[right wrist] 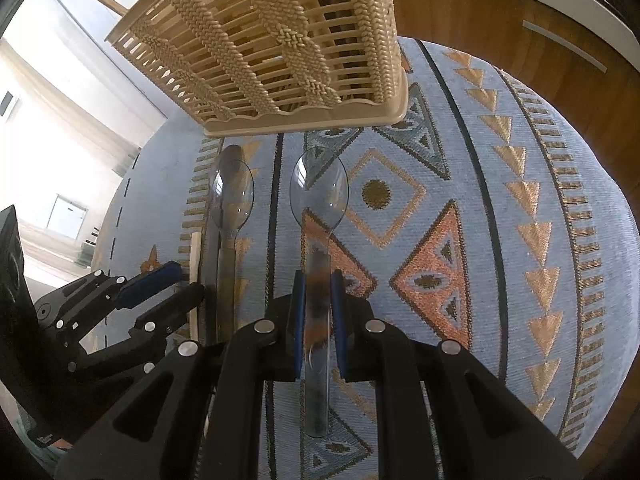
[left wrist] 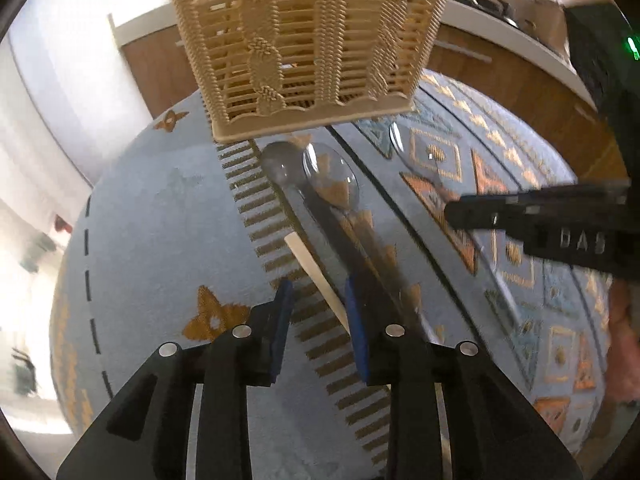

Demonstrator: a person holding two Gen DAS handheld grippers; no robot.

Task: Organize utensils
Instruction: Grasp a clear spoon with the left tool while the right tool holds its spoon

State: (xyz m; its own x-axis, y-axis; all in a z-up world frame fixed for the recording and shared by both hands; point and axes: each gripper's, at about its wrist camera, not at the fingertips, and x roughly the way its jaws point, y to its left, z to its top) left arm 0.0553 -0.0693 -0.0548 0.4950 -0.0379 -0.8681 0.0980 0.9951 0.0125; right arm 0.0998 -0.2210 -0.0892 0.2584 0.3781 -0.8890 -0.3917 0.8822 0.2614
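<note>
The right gripper (right wrist: 318, 308) is lowered onto a patterned blue cloth (right wrist: 500, 208), with its two blue-padded fingers (right wrist: 298, 312) set on either side of the handle of a clear plastic spoon (right wrist: 319, 196). The pads sit close against the handle; whether they press it firmly cannot be told. The spoon's bowl lies ahead of the fingertips and its handle runs back under the gripper body. Further ahead stands a beige woven plastic basket (right wrist: 272, 44), resting on the cloth just beyond the spoon bowls. To the left of the right gripper lies a second clear spoon (right wrist: 232, 200), parallel to the first, with a dark utensil lying under or along it. A pale wooden stick (right wrist: 195, 280) lies just beside that pair on the far side. The left gripper (left wrist: 318, 304) hovers with its fingers spread and holds nothing; the wooden stick (left wrist: 316, 276) passes between its fingertips on the cloth (left wrist: 160, 220) below. Ahead of it lie the second spoon (left wrist: 330, 178) and the basket (left wrist: 304, 40). The right gripper (left wrist: 520, 216) enters this view from the right side.
</note>
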